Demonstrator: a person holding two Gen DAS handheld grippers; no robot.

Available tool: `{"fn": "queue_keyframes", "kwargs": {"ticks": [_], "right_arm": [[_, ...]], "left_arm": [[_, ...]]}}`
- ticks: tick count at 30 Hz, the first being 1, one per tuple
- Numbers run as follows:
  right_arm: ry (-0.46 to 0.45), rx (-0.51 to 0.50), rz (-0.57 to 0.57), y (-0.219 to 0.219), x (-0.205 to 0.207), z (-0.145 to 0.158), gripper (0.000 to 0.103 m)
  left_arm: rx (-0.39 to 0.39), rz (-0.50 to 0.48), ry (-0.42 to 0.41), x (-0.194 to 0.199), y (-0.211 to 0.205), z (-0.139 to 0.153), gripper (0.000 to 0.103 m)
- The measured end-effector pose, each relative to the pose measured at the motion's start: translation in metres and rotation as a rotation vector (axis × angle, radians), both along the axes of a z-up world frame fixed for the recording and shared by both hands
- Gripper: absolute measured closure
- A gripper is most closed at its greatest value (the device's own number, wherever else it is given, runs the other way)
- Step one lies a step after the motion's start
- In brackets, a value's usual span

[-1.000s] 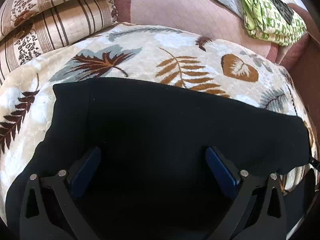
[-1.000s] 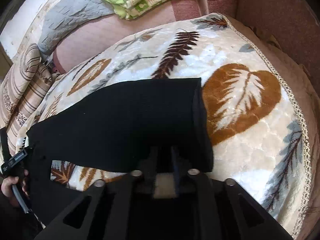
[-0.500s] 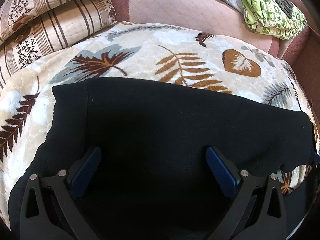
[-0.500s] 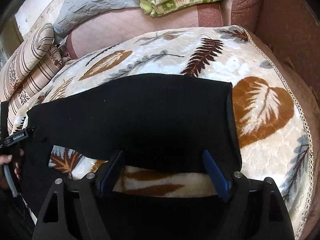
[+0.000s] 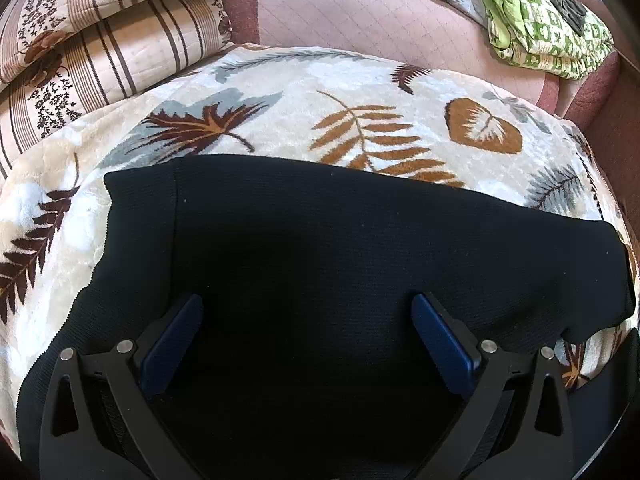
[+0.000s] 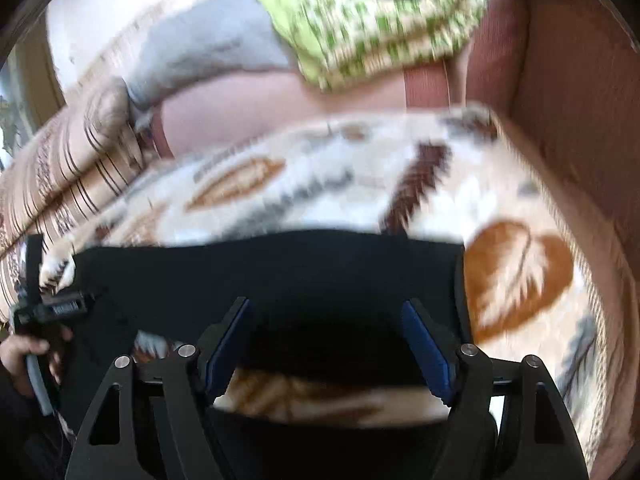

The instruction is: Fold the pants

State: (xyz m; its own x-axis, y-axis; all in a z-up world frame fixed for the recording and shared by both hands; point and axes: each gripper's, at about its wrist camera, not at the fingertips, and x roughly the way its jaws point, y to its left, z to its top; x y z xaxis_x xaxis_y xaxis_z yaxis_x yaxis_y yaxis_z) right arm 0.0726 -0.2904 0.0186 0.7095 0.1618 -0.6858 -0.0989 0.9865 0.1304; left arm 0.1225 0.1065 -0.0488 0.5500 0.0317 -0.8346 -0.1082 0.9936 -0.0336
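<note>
Plush leaf-patterned blanket (image 5: 360, 92) covers the sofa; black pants (image 5: 320, 240) lie flat across it. Beyond the pants sit a striped quilt (image 5: 100, 40) and green folded bedding (image 5: 540, 28). Left claw (image 5: 308, 336) gapes wide above the pants, gripping nothing. Right claw (image 6: 328, 344), just opened, holds nothing; its view is motion-blurred.

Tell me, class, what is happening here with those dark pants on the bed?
A person is folding black pants laid flat on a leaf-patterned blanket, with a two-finger gripper in each hand. The right gripper has just been opening its jaws; they now stand wide above the pants' near edge, gripping nothing. The left gripper hovers open over the cloth, also holding nothing. Folded bedding lies behind.
</note>
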Motion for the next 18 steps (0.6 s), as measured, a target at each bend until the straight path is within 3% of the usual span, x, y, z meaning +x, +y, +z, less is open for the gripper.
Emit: {"fn": "queue_keyframes", "kwargs": {"ticks": [3, 6, 9, 13, 16, 18], "right_arm": [[0.057, 0.003, 0.029, 0.008, 0.01, -0.011, 0.024], [0.227, -0.026, 0.052, 0.013, 0.025, -0.046, 0.019], [0.196, -0.055, 0.077, 0.02, 0.021, -0.043, 0.008], [0.203, -0.102, 0.106, 0.03, 0.021, -0.048, 0.001], [0.206, -0.113, 0.114, 0.031, 0.021, -0.049, 0.0], [0.207, -0.104, 0.114, 0.031, 0.021, -0.049, 0.0]], "left_arm": [[-0.001, 0.0, 0.001, 0.0, 0.0, 0.0, 0.0], [-0.014, -0.009, 0.001, 0.0, 0.001, 0.001, 0.0], [-0.063, -0.029, -0.024, -0.006, 0.006, 0.013, 0.0], [-0.176, -0.009, -0.178, -0.022, 0.043, 0.057, 0.0], [-0.136, -0.013, -0.222, -0.017, 0.078, 0.08, 0.0], [-0.082, -0.056, -0.202, -0.006, 0.102, 0.085, 0.0]]}}
